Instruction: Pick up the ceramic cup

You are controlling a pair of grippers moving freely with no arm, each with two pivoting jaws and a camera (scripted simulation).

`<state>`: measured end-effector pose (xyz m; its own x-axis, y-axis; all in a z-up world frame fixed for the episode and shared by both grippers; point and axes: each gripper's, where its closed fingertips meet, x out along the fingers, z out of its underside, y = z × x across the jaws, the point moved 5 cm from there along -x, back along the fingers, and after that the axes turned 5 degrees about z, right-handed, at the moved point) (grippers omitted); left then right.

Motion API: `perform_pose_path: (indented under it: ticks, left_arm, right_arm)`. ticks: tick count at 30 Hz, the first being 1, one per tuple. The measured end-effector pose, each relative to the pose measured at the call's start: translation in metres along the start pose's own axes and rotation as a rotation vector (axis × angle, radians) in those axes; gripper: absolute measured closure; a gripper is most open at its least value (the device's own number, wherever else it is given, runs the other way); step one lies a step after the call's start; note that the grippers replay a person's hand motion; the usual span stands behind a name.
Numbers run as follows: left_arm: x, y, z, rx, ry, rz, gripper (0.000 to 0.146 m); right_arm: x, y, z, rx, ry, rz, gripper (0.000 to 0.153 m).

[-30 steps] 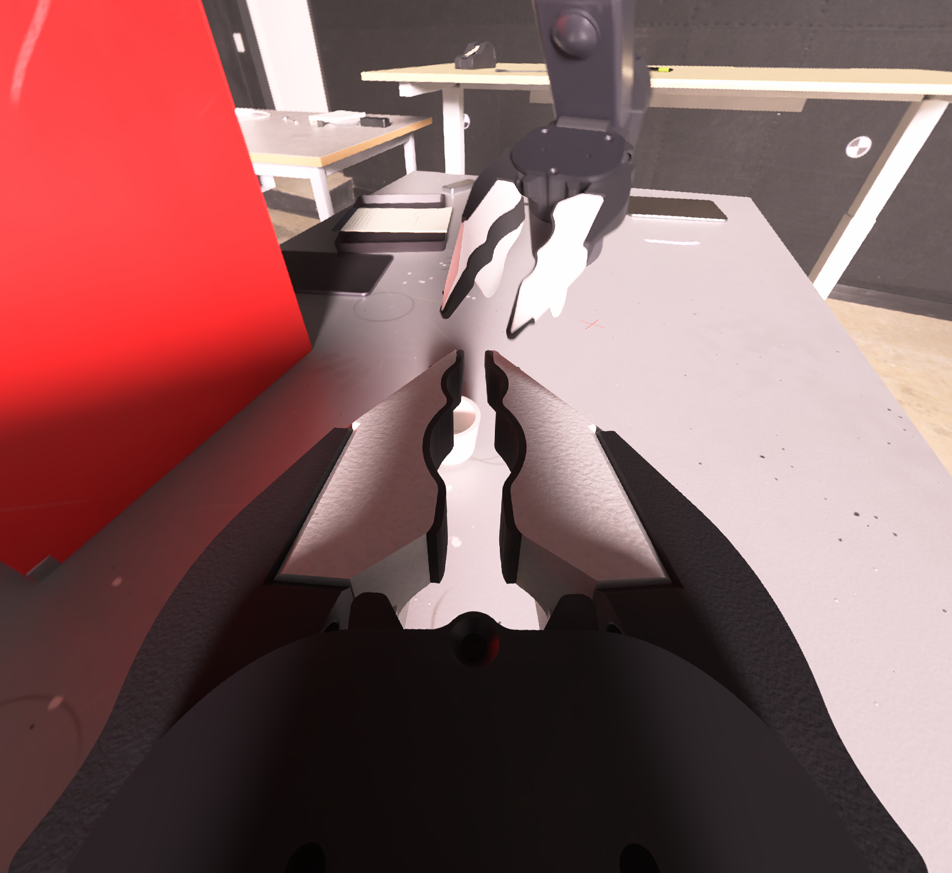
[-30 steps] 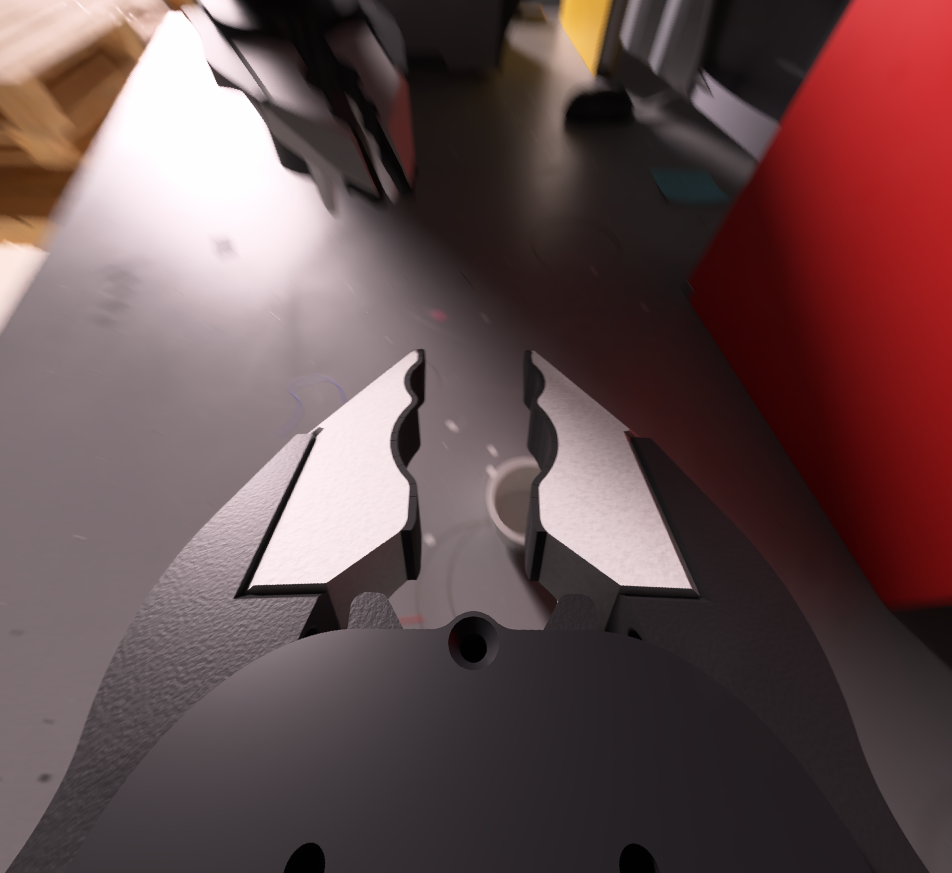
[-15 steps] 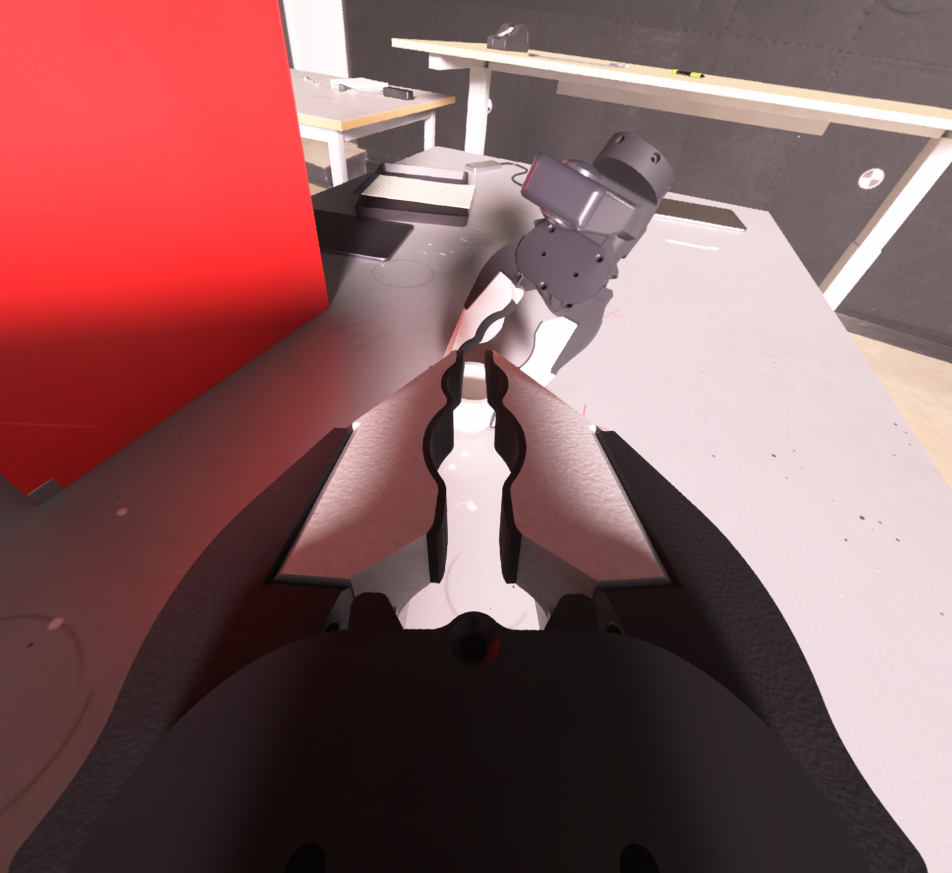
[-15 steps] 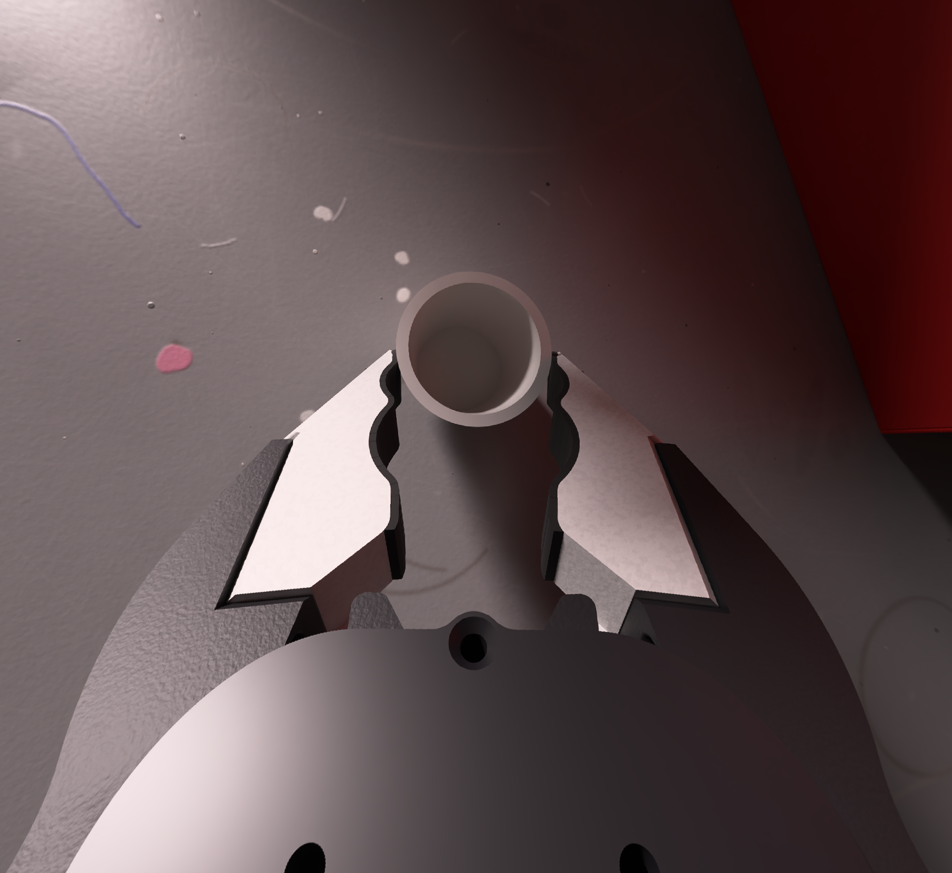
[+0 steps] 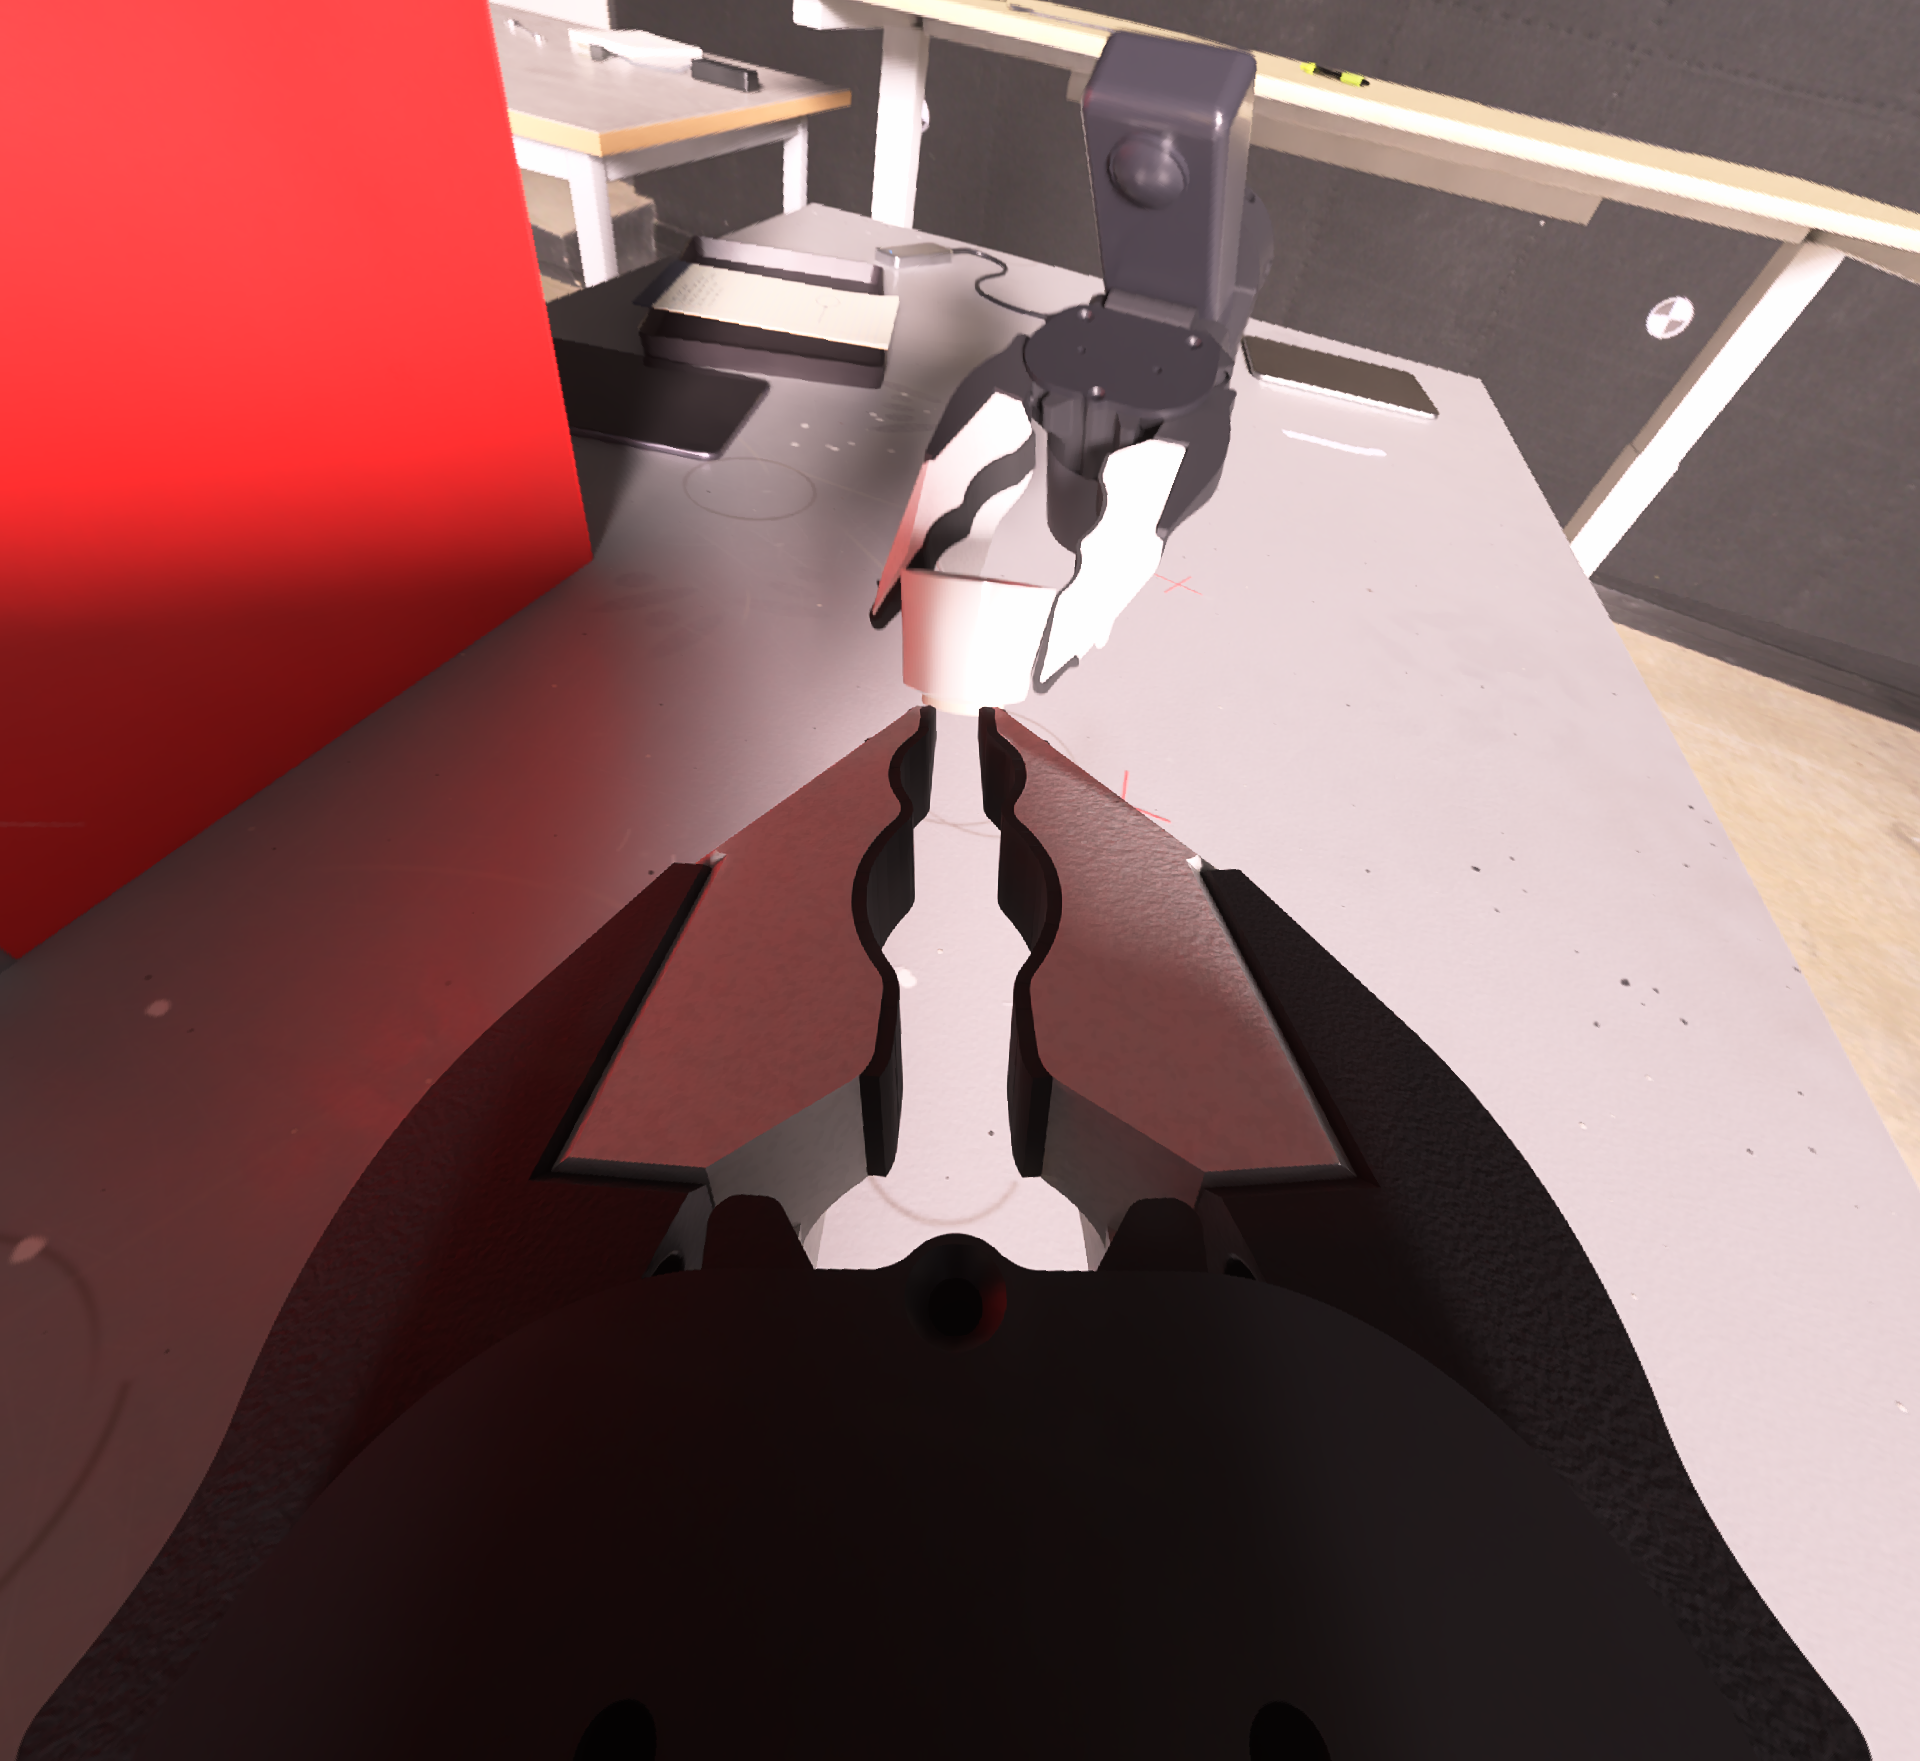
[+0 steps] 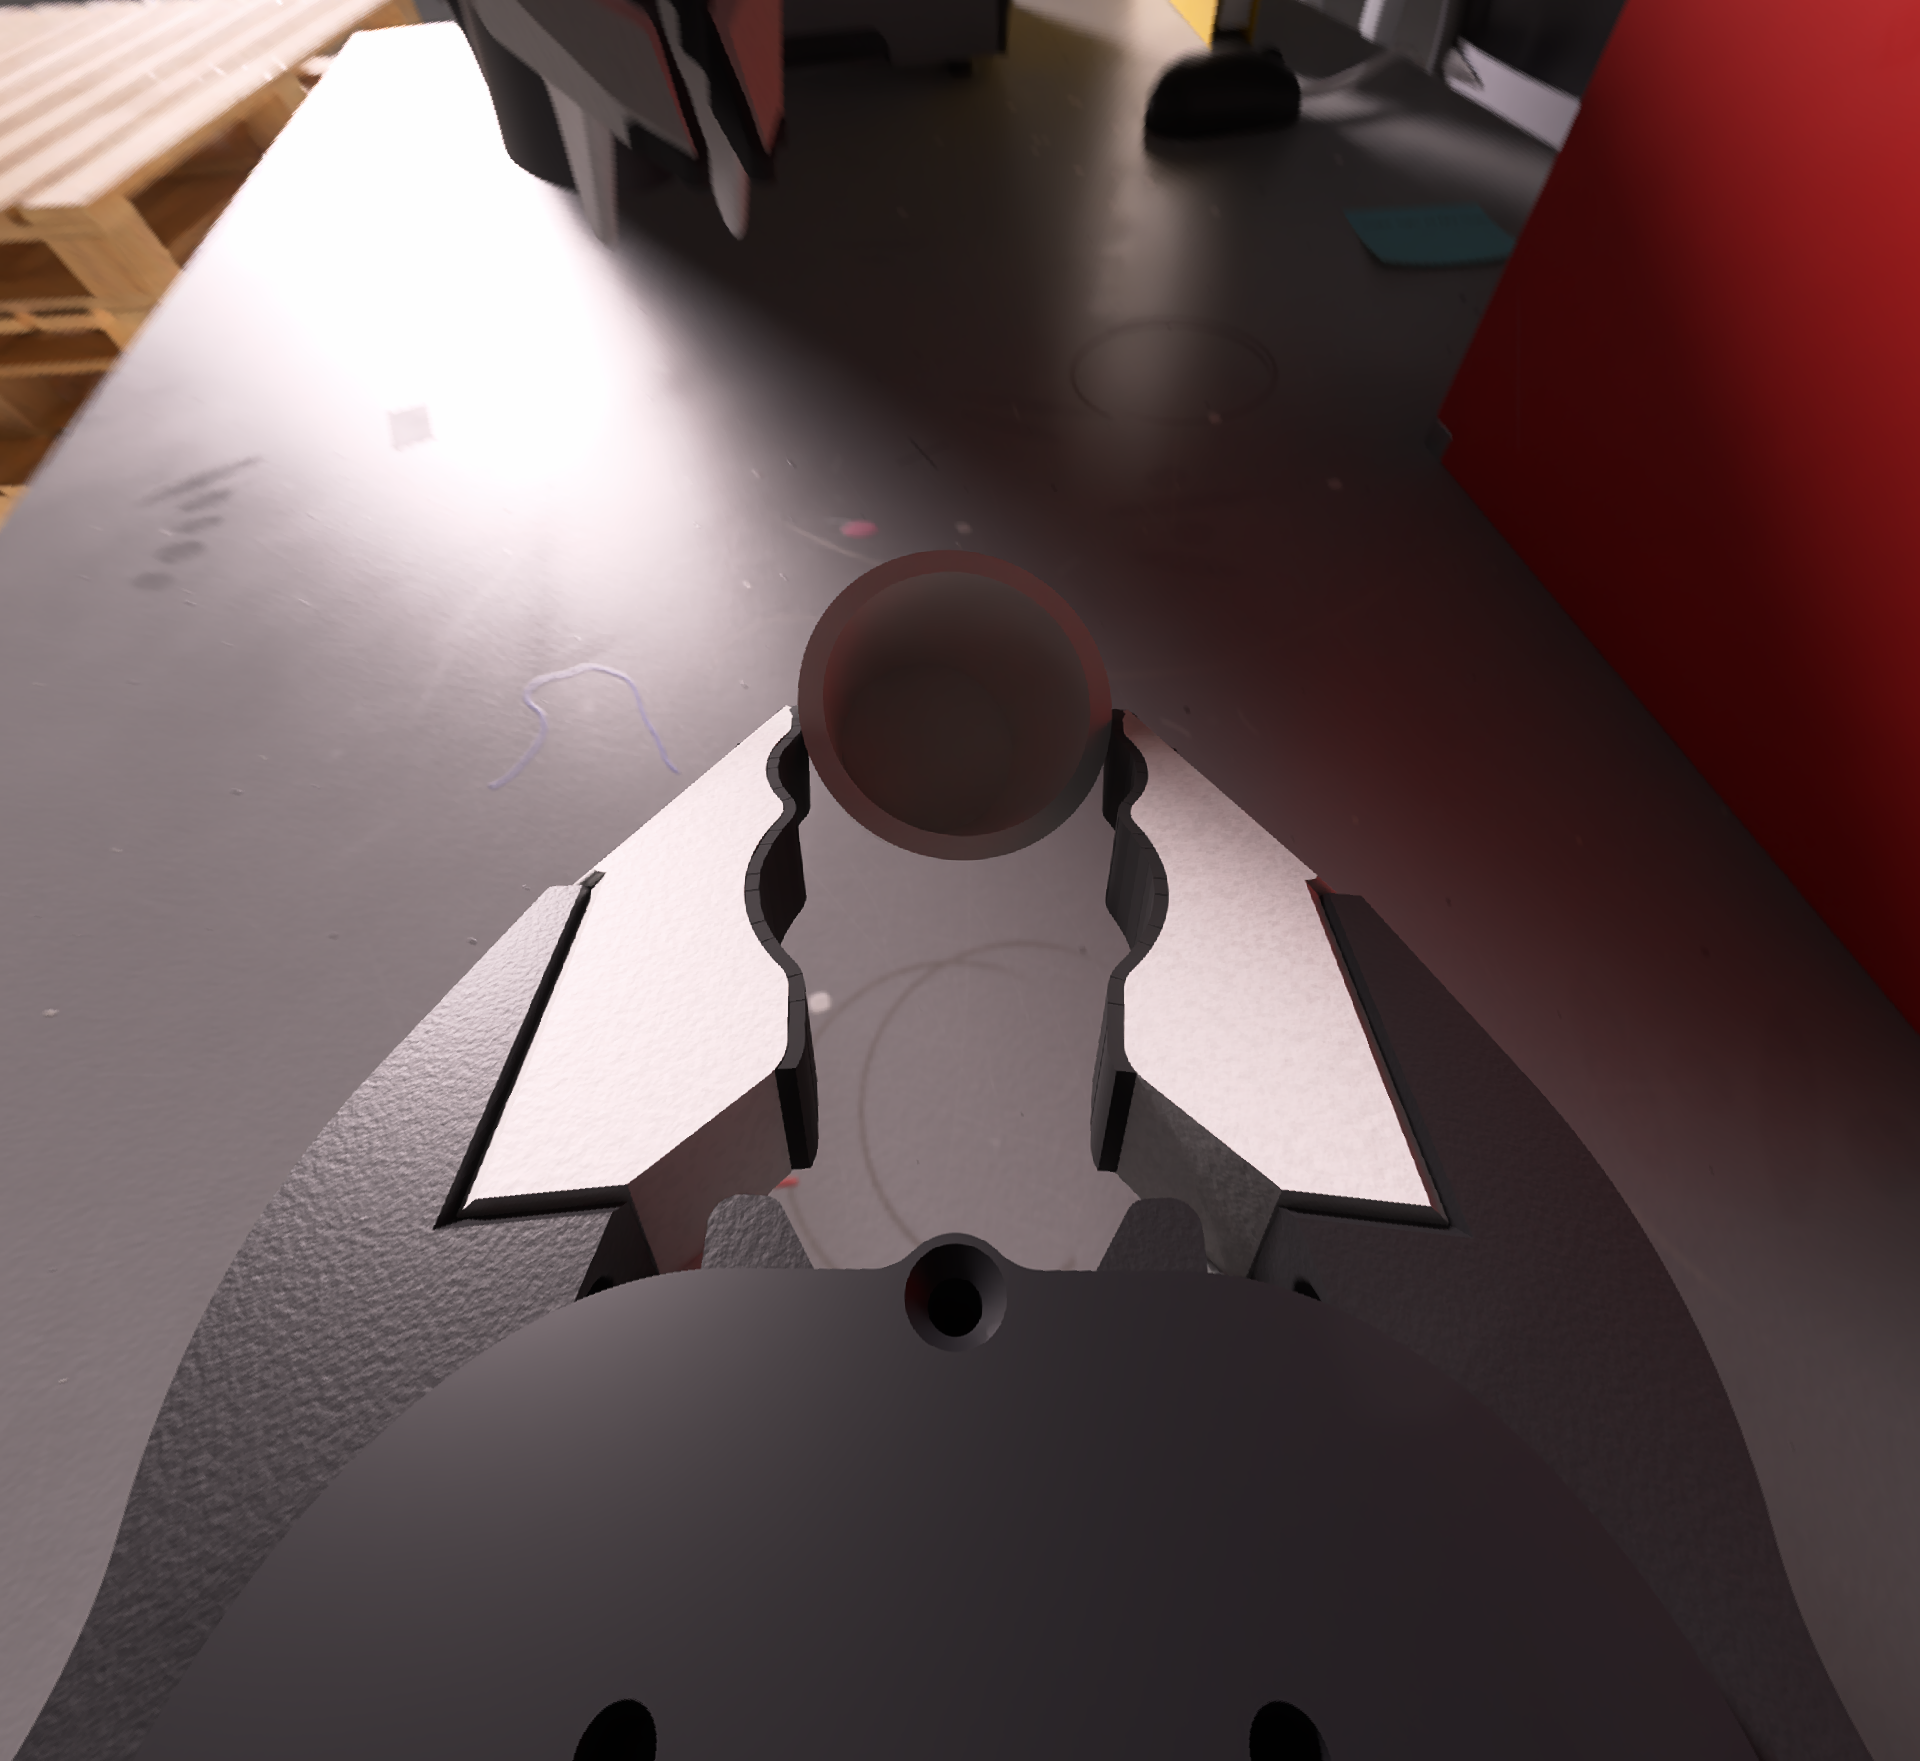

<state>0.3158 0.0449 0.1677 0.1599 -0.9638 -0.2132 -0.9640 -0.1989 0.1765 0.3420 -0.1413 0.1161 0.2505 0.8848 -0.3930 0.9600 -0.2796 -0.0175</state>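
already the main part looks done: the right gripper [image 6: 954, 745] is clamped on the ceramic cup [image 6: 951, 709], its two fingertips pressing the cup's wall from either side just below the rim. in the left wrist view the same cup [image 5: 971, 636] shows as a small white handleless cup hanging between the right gripper's [image 5: 977, 620] fingers, upright with its mouth toward the gripper body, and its foot appears clear of the grey table [image 5: 1455, 776]. whether a sliver of contact remains is hard to say, since the left gripper's own tips cover the spot directly beneath it, but i judge it lifted.

the left gripper [image 5: 954, 724] is idle: its jaws stand nearly together with only a narrow slit between them, holding nothing, and it points at the cup from just beside it. in the right wrist view it [image 6: 717, 153] hangs over the far part of the table [image 6: 416, 672], well apart from the cup.

a tall red panel [image 5: 260, 309] stands along one side of the table; books and a dark pad lie at the far end.

what is left, by my reading, is little: raise the cup a bit more and keep the squeeze steady, as a smooth glazed wall held only near the rim could slip or tilt.
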Motion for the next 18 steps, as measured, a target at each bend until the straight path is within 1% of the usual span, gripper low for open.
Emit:
perform_pose_path:
  ticks: [2,8,18]
  left_arm:
    - [0.003,0.003,-0.002,-0.001,-0.023,0.009,0.138]
    - [0.007,0.007,-0.01,-0.01,-0.06,0.029,0.138]
    - [0.006,0.013,-0.018,-0.024,-0.08,0.039,0.138]
  right_arm:
    - [-0.002,-0.003,-0.009,-0.005,0.039,-0.036,0.096]
    - [-0.004,-0.011,-0.031,-0.049,0.085,-0.114,0.096]
    - [-0.012,-0.017,-0.048,-0.058,0.185,-0.171,0.096]
